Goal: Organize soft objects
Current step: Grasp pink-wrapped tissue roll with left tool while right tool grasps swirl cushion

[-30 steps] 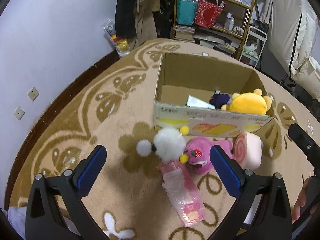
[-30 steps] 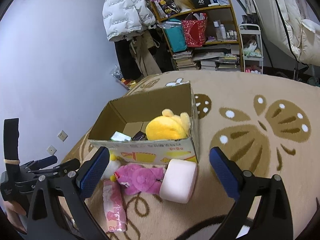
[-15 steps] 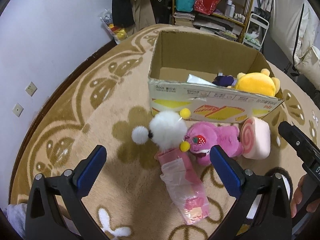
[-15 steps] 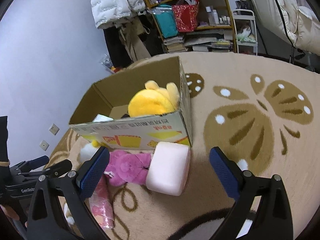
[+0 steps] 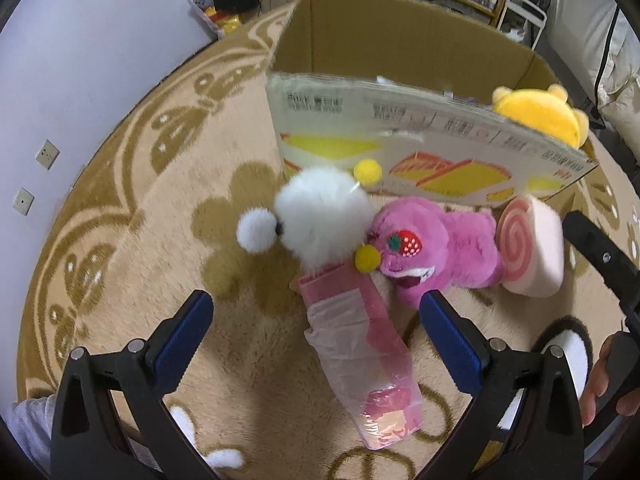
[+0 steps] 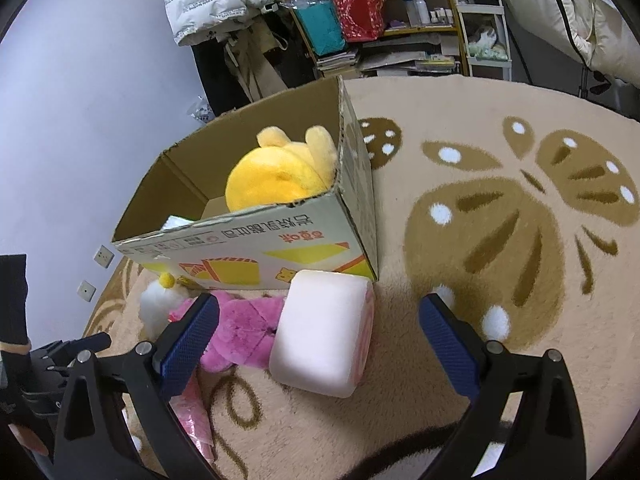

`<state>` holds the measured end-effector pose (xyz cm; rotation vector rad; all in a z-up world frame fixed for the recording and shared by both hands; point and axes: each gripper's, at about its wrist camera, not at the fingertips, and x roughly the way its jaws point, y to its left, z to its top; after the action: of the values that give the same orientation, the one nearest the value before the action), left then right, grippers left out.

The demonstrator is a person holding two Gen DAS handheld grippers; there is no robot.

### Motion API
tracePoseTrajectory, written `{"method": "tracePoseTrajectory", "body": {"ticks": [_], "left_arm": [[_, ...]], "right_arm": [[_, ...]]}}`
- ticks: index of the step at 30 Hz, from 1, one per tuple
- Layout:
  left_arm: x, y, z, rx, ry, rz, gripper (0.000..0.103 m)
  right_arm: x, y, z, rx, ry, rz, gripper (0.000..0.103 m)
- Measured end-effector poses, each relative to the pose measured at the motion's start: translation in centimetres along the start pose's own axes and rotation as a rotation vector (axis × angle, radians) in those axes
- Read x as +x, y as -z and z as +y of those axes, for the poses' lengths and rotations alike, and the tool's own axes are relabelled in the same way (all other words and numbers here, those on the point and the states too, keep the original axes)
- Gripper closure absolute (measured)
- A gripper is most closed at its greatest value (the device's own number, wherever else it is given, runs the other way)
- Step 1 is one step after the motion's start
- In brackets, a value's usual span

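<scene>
Both hand-held grippers, left [image 5: 316, 340] and right [image 6: 320, 340], have moved closer to the cardboard box [image 6: 256, 240], jaws released, approaching; next, grasp the pink roll-cake plush [image 6: 324, 332] beside it.

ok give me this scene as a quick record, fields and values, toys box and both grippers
box: cardboard box, open top, on the rug
in box: yellow plush
outside, along box front: white pompom toy, pink plush, swirl roll cushion, pink wrapped pack
left gripper: open, empty, over the pink wrapped pack
right gripper: open, empty, at the swirl roll cushion
</scene>
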<state>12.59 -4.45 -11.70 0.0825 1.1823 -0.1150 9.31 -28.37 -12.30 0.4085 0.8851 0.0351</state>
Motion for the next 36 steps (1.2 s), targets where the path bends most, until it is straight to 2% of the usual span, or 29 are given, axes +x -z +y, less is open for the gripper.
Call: {"method": "tracePoseTrajectory", "body": {"ticks": [12,24,28,36], "left_arm": [[3.1,0.3,-0.1,-0.025,0.032,0.117,0.001],[4.7,0.0,0.6,-0.035,0.033,0.158,0.001],[5.4,0.1,0.6,-0.035,0.031,0.173,0.001],[6.7,0.7,0.2,0.003,0.002,0.184,0.002]], "right_arm": [[1.7,0.2,-0.8,0.027,0.012,0.040,0.000],[2.5,0.2,-1.0,0.034,0.031,0.061,0.000],[2.9,0.3,-1.1,0.040,0.035,0.079,0.003],[3.4,0.6,-1.2,0.029,0.049,0.100,0.005]]}}
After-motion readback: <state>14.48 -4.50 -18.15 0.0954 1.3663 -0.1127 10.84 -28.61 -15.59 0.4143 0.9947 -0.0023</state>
